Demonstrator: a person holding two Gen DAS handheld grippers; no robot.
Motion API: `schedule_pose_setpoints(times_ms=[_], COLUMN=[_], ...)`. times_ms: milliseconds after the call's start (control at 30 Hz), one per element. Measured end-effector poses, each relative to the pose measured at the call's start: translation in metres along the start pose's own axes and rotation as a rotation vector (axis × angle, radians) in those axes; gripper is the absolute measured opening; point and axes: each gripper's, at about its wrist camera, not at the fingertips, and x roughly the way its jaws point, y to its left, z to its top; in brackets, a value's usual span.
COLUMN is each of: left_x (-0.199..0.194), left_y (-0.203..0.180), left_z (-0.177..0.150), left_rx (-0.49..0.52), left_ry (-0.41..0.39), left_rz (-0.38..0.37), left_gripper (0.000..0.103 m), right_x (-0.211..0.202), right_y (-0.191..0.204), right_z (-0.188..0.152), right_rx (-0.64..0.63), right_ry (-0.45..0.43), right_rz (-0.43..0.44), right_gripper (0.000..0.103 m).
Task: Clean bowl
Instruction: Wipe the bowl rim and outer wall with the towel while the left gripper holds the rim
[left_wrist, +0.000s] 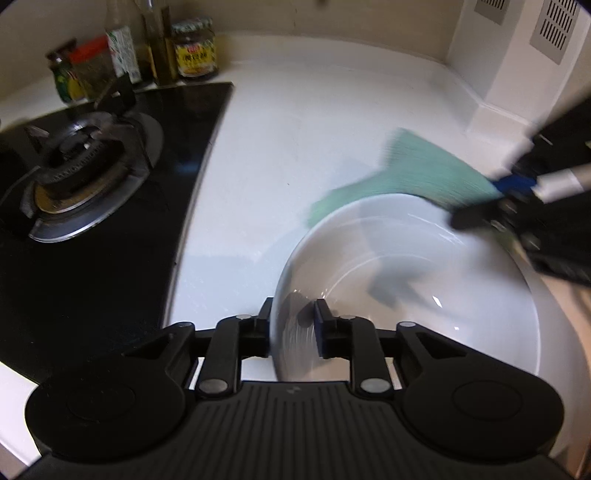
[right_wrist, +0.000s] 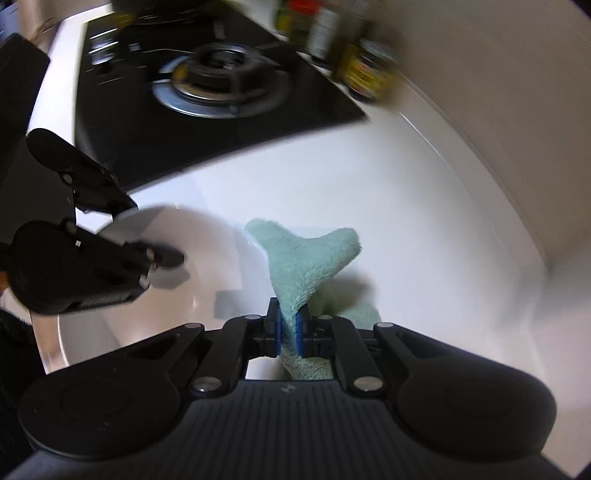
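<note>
My left fingers (left_wrist: 291, 325) straddle the slick, breakable bowl's (left_wrist: 406, 266) rim, grip unclear; right fingers (right_wrist: 289, 328) pinch the soft cloth (right_wrist: 306, 258).

Both views dim, indoor, soft overhead light. White surface (left_wrist: 295, 122) brightest, near blown out mid-frame. Heavy fisheye bending, dark vignette in corners. Left wrist view: motion blur on green cloth (left_wrist: 413, 181) and bowl (left_wrist: 424, 258) rim, small glare specks inside bowl, soft shadow there. Right wrist view: jars (right_wrist: 365, 74) upper right smeared, stove (right_wrist: 221, 88) soft, cloth shadow on surface.
</note>
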Motion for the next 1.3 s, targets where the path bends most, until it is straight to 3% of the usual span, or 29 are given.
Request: schedule_pose_setpoints(times_ms=[233, 333, 500, 700, 867, 967, 1100, 1300], left_x=[0.002, 0.005, 0.004, 0.002, 0.001, 0.002, 0.002, 0.003], left_y=[-0.001, 0.003, 0.012, 0.018, 0.01, 0.008, 0.01, 0.008], left_z=[0.004, 0.011, 0.027, 0.029, 0.024, 0.026, 0.026, 0.031], left_rx=[-0.05, -0.046, 0.049, 0.063, 0.059, 0.026, -0.051, -0.133], left_ry=[-0.004, 0.048, 0.118, 0.157, 0.146, 0.134, 0.102, 0.101], left_rz=[0.025, 0.0, -0.109, -0.207, -0.178, -0.142, -0.074, -0.056], left_gripper=[0.035, 0.028, 0.013, 0.015, 0.026, 0.022, 0.006, 0.01], right_x=[-0.032, -0.04, -0.028, -0.003, 0.02, 0.027, 0.018, -0.012], right_y=[0.02, 0.025, 0.012, -0.016, -0.022, -0.022, -0.018, -0.002], right_z=[-0.056, -0.068, -0.056, -0.013, 0.027, 0.038, 0.02, -0.03], right_rx=[0.355, 0.425, 0.358, 0.136, -0.114, -0.121, -0.016, 0.206], right_ry=[-0.041, -0.069, -0.03, 0.036, 0.034, 0.025, 0.001, -0.041], right_rz=[-0.041, -0.023, 0.0, 0.018, -0.007, -0.014, -0.045, -0.073], right_gripper=[0.009, 0.01, 0.009, 0.006, 0.006, 0.006, 0.006, 0.006])
